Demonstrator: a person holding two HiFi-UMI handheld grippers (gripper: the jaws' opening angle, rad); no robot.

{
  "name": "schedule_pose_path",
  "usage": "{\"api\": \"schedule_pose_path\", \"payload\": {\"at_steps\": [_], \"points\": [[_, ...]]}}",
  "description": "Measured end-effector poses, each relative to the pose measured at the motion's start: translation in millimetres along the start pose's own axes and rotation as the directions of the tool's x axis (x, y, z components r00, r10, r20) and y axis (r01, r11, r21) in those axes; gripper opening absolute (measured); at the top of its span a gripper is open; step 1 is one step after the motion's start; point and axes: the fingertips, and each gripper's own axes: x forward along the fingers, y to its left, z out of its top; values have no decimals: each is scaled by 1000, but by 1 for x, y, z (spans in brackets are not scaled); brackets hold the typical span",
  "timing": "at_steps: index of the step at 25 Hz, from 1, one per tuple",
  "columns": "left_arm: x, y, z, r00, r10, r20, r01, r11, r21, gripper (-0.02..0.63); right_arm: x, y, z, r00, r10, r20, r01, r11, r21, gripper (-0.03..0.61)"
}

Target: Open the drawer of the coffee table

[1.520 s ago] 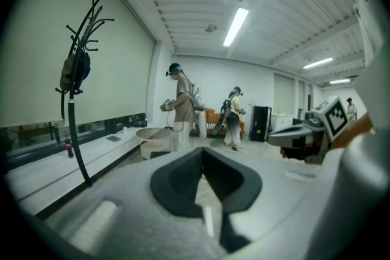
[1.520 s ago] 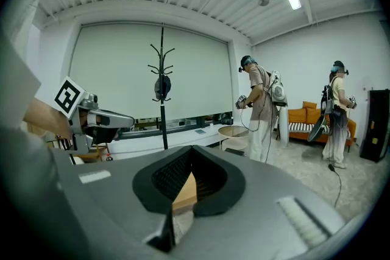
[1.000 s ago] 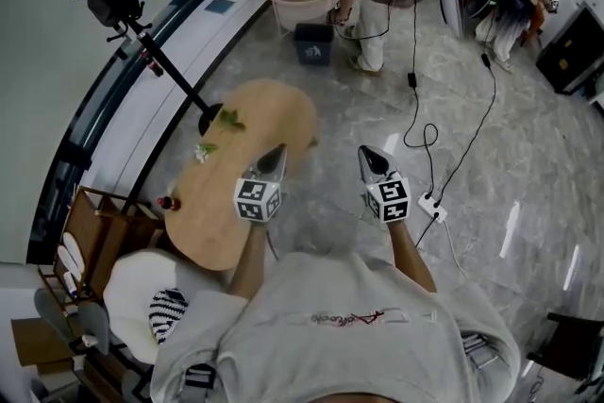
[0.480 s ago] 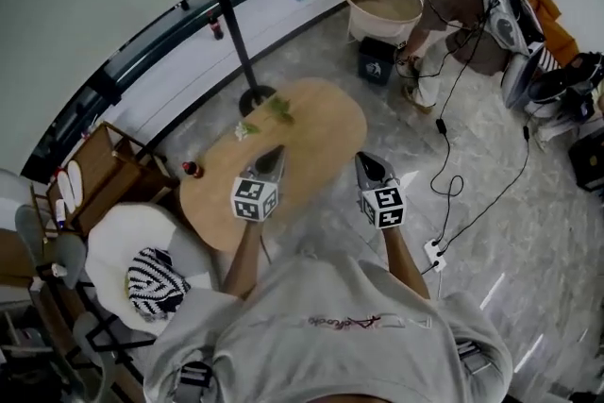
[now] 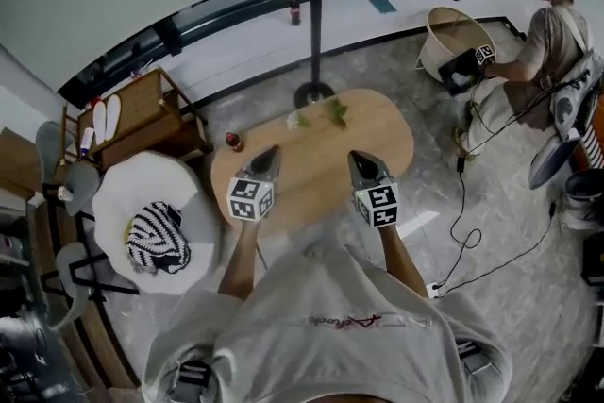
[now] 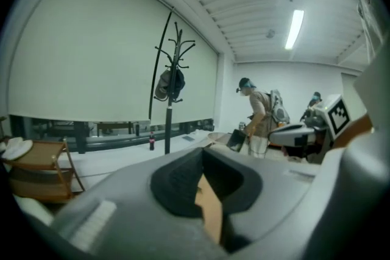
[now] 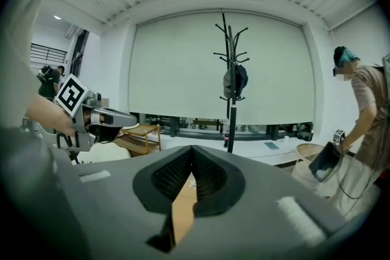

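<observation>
The oval wooden coffee table (image 5: pixel 311 167) lies straight ahead in the head view, seen from above; no drawer front shows in any view. My left gripper (image 5: pixel 271 152) hangs over the table's near left part, shut and empty. My right gripper (image 5: pixel 358 159) hangs over its near right part, also shut and empty. In the left gripper view the left gripper (image 6: pixel 202 153) has its jaws together, with a sliver of tabletop behind them. The right gripper view shows the right gripper (image 7: pixel 192 150) the same way. A few green sprigs (image 5: pixel 332 112) lie at the table's far edge.
A coat stand (image 5: pixel 314 24) rises just behind the table. A small bottle (image 5: pixel 232 142) stands by its left end. A white round chair (image 5: pixel 142 203) with a striped cushion (image 5: pixel 157 241) and a wooden rack (image 5: pixel 142 116) stand to the left. At right are a person (image 5: pixel 547 28), a basket (image 5: pixel 455 31) and floor cables (image 5: pixel 464 231).
The head view has swung round, so the table now lies squarely in front instead of off to the left. Both grippers moved with it, side by side, and stayed shut.
</observation>
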Motion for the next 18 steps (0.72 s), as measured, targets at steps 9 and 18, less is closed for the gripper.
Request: {"api": "schedule_pose_path", "payload": {"at_steps": [9, 18], "points": [[-44, -8, 2, 977, 213, 20, -213, 977, -25, 0, 11, 23, 8, 972, 233, 6, -232, 969, -80, 5], [-97, -52, -17, 929, 369, -3, -369, 927, -62, -2, -21, 33, -6, 929, 371, -7, -371, 925, -80, 5]]}}
